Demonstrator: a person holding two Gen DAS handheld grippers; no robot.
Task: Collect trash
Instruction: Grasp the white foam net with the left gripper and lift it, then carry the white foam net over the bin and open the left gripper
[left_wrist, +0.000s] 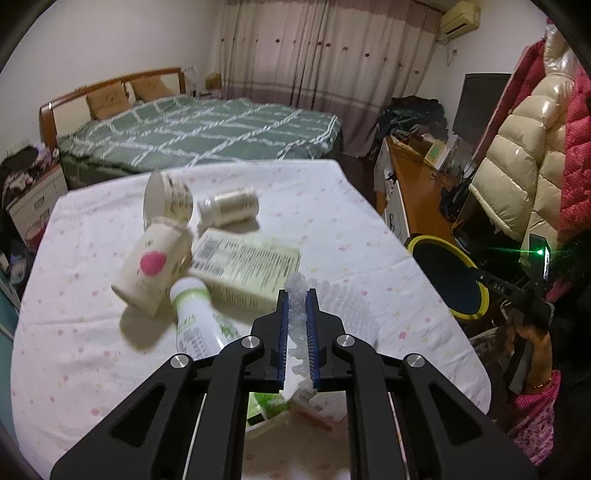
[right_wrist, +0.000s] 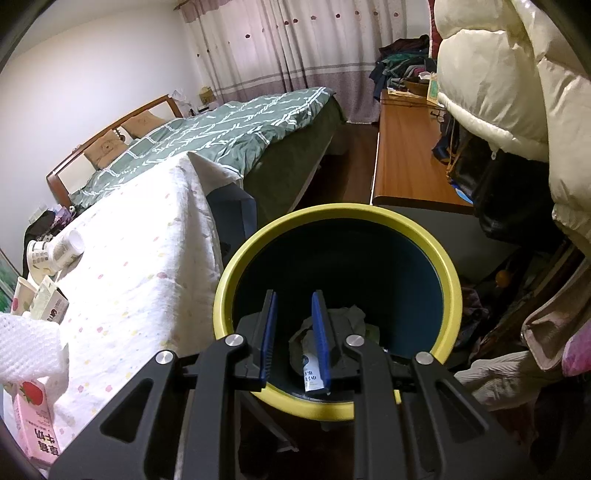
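Observation:
My left gripper (left_wrist: 297, 295) is shut on a white foam net sleeve (left_wrist: 297, 286) and holds it above the table (left_wrist: 74, 332). Beyond it lie a paper cup with a pink spot (left_wrist: 151, 267), a green-and-white bottle (left_wrist: 195, 317), a flat yellowish box (left_wrist: 247, 267), a small jar (left_wrist: 229, 205) and a torn cup (left_wrist: 168, 199). My right gripper (right_wrist: 293, 299) is open and empty over the yellow-rimmed bin (right_wrist: 452, 295), which holds a small carton (right_wrist: 312, 374) and dark wrapping. The foam sleeve also shows at the left of the right wrist view (right_wrist: 27, 347).
The bin also shows right of the table in the left wrist view (left_wrist: 448, 275). A pink milk carton (right_wrist: 35, 421) stands at the table's near edge. A bed (left_wrist: 199, 129) lies behind, a wooden desk (right_wrist: 410, 158) and hanging coats (right_wrist: 491, 81) to the right.

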